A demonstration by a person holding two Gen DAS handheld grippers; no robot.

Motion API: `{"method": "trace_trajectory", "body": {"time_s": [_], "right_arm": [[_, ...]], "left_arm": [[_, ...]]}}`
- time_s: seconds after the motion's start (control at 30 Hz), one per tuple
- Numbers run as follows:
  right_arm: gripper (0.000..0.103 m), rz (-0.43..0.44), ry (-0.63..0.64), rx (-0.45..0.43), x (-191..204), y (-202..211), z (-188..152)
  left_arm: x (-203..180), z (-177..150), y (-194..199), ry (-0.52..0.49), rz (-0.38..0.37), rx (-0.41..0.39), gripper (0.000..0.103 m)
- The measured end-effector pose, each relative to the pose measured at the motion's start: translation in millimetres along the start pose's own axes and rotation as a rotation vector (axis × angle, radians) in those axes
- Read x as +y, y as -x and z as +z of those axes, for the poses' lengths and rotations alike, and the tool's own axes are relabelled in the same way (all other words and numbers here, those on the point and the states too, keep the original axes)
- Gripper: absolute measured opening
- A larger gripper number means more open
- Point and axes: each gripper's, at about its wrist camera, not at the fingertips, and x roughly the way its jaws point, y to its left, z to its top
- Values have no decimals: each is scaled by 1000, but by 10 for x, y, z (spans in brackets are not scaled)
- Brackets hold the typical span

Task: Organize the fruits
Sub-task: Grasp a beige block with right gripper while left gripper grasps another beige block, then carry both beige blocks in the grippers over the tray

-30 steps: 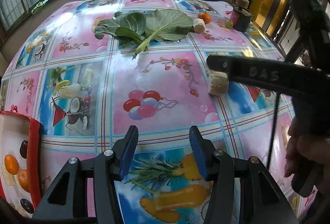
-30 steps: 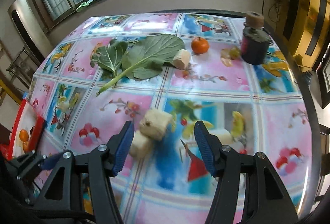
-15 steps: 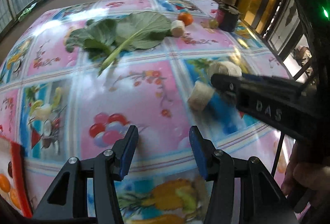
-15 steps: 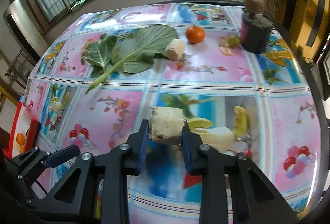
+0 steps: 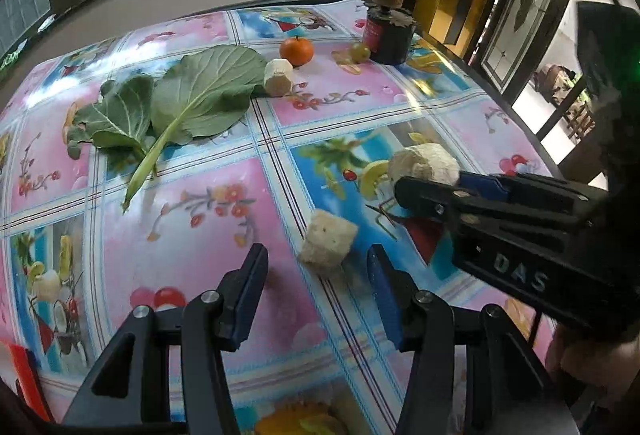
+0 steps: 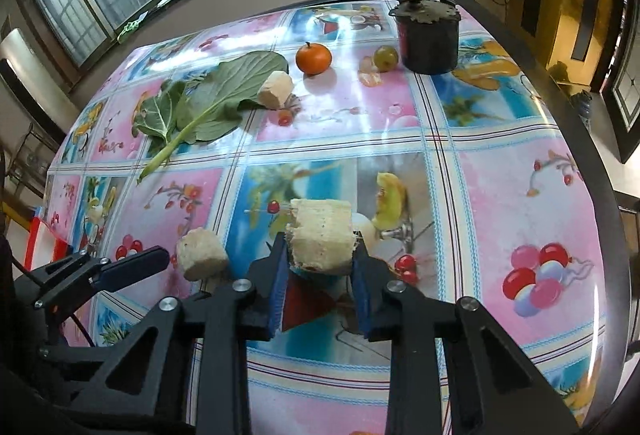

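now the right gripper (image 6: 320,267) is clamped on a pale cane chunk (image 6: 322,235) near the counter (image 6: 500,139) middle, cut ends facing its pads. the left gripper (image 5: 316,275) gapes, empty, before a second chunk (image 5: 328,241) lying tilted, long axis toward it.

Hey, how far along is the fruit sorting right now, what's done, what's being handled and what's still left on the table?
Done: little shows; only the red tray's corner is in view. In hand: the right gripper clamps one pale peeled chunk; the left gripper hangs open just short of a second chunk. Left: a third chunk, the orange and a small green fruit.
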Motion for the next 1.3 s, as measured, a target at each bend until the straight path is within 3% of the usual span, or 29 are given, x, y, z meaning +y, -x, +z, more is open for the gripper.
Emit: {"method": "trace_trajectory", "body": {"time_s": [0.07,0.2,0.5,0.8,1.3], "right_arm": [[30,-4,-9,0,4,-4,5],[30,-8,-24,-1,-2,-10,15],[30,-22,-34,-6,16,-24,24],[30,-20,-16,-5,120,7,-69],[31,4,74,20,565,182,-442]], "left_arm": [[12,23,-45,8,9,-4,47],[25,40,-60,1,29,-13,20],[53,-40,3,11,28,-16,19],[119,-176,113,77,75,-3,19],[416,-512,706,199,153,-55,19]]}}
